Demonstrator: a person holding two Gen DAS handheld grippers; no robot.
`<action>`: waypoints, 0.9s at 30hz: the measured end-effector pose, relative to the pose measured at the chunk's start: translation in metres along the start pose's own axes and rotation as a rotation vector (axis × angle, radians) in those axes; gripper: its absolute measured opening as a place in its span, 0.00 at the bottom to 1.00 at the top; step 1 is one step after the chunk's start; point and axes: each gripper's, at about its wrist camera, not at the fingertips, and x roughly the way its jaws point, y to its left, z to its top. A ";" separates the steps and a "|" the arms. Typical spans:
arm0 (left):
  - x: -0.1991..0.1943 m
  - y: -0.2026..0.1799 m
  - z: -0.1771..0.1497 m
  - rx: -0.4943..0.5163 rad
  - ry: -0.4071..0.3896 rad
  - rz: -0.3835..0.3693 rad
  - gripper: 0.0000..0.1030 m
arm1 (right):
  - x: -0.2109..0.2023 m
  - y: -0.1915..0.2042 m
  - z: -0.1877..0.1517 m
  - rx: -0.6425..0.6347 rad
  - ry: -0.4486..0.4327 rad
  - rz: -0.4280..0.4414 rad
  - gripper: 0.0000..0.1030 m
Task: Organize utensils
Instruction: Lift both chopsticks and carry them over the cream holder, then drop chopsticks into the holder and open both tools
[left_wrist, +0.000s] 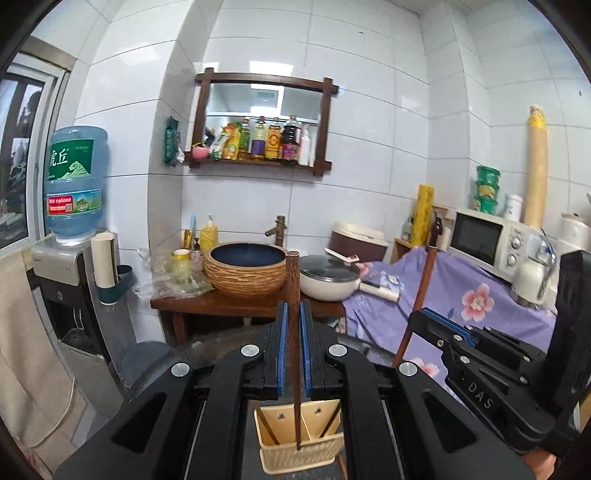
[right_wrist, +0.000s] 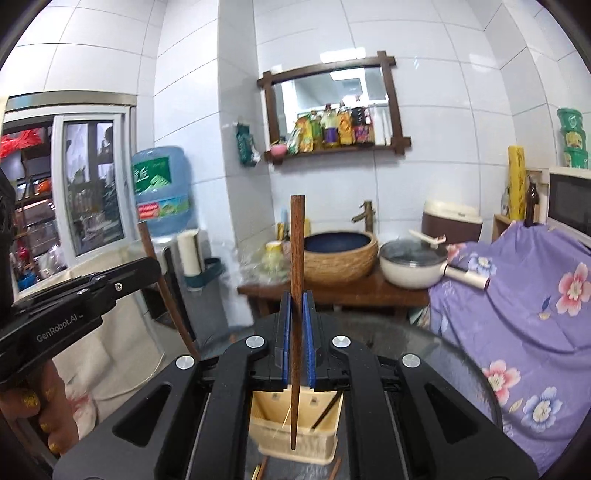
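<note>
Left gripper (left_wrist: 292, 314) clenched on upright chopstick (left_wrist: 293, 314); right gripper (right_wrist: 297, 306) clamps second chopstick (right_wrist: 296, 295). Below both, beige holder (left_wrist: 301, 456) contains leaning sticks, likely chopsticks.

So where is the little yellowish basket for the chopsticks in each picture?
Left wrist view: the basket sits at the bottom centre, below the left hand-held gripper, which is shut on a chopstick.
Right wrist view: the basket is again at the bottom centre, below the right hand-held gripper.
Shared landmark: the woven-looking basin on the wooden stand.
</note>
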 end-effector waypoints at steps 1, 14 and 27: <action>0.004 0.001 0.002 -0.009 -0.003 0.003 0.06 | 0.004 0.000 0.002 -0.004 -0.007 -0.006 0.07; 0.058 0.023 -0.058 -0.102 0.066 0.042 0.06 | 0.065 -0.008 -0.061 0.002 0.025 -0.066 0.07; 0.080 0.027 -0.105 -0.089 0.158 0.058 0.06 | 0.081 -0.018 -0.110 0.027 0.106 -0.060 0.07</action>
